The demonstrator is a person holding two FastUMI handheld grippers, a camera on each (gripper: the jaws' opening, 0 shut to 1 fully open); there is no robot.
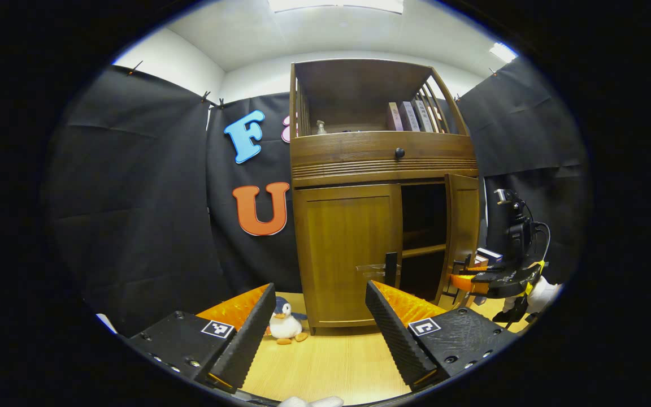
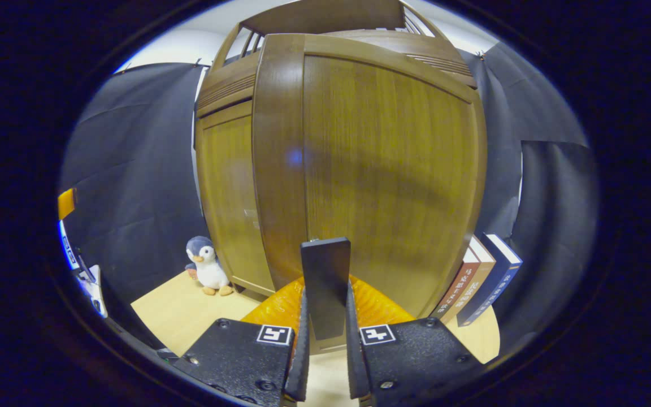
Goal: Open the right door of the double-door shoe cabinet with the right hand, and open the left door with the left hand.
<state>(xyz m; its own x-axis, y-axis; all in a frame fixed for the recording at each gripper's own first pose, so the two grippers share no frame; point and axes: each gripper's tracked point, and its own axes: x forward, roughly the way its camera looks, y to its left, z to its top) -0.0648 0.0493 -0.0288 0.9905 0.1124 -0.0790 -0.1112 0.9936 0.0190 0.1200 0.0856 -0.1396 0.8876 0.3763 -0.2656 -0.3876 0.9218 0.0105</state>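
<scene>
The left hand-held gripper (image 1: 320, 328) is held with its fingers spread wide and nothing between them. Directly ahead of it the shoe cabinet (image 1: 382, 152) is seen standing on the tabletop (image 1: 331, 367). The left door (image 1: 348, 254) is shut; its dark handle (image 1: 391, 268) lies just ahead of the right-hand finger, not touched. The right door (image 1: 462, 232) is swung out, and the dark interior with a shelf is exposed between the two doors.

The right hand-held gripper (image 2: 325, 345) is pinched on the right door's black handle (image 2: 325, 285), with both fingers pressed against its sides. The door panel (image 2: 382, 169) is seen close in front of this gripper. In the left gripper view the same gripper (image 1: 464, 281) is seen ahead and to the right, at the open door's edge.

A plush penguin (image 1: 285, 323) is noted at the cabinet's left foot, ahead between the left gripper's fingers. Books (image 2: 481, 280) are leaned beside the cabinet, ahead-right of the right gripper.
</scene>
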